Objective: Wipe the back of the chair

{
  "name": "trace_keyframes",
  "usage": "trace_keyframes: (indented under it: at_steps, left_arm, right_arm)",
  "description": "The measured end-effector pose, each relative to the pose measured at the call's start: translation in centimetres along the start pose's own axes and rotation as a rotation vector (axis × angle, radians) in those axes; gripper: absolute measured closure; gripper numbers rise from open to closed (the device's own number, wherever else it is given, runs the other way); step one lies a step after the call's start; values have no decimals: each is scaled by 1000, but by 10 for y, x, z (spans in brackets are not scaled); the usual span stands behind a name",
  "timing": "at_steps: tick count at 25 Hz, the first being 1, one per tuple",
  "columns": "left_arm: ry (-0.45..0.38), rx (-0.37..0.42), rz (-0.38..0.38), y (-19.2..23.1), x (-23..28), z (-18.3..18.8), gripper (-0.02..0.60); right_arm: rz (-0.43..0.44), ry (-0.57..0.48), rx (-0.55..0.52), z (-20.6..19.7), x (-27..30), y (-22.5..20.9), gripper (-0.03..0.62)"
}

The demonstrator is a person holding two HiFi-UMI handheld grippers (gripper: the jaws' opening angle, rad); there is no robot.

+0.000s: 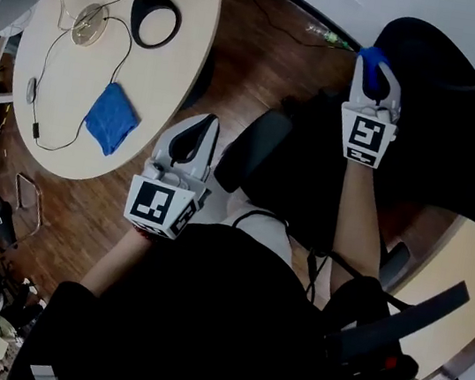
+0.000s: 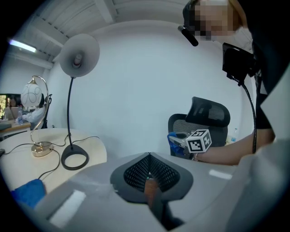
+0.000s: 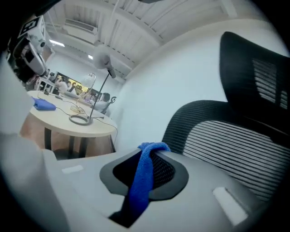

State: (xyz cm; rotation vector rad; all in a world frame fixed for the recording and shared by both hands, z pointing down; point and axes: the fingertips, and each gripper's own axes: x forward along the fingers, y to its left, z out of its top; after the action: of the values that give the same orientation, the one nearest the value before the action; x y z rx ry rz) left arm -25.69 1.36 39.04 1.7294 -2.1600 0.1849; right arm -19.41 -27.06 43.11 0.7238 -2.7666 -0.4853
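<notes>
The black office chair point(image 1: 461, 131) stands at the right of the head view. Its ribbed mesh back point(image 3: 235, 140) and headrest point(image 3: 258, 81) fill the right of the right gripper view. My right gripper point(image 1: 375, 65) is raised close in front of the chair back, shut on a blue cloth point(image 3: 144, 181) that hangs down between its jaws; whether the cloth touches the mesh I cannot tell. My left gripper point(image 1: 200, 130) is held low by the chair's armrest point(image 1: 253, 147), shut with nothing in it. The left gripper view shows the chair point(image 2: 199, 122) and the blue cloth point(image 2: 174, 141) beyond.
A round pale table point(image 1: 165, 57) lies to the left. It carries a second blue cloth point(image 1: 112, 118), a lamp with a ring base point(image 1: 155, 20), a small brass lamp point(image 1: 90, 24) and cables. A white wall is behind the chair. My dark-clothed body fills the lower head view.
</notes>
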Motion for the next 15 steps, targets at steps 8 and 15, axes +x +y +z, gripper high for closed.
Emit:
trace_keyframes:
  at_steps: [8,15]
  left_arm:
    - [-26,45,-44,38,-2,11,575]
    - [-19,104,-270,-26,25,13,575]
  right_arm:
    - [-3,-94,149,47,13,29,548]
    - [-126,-171,289,71,-113,-7,548]
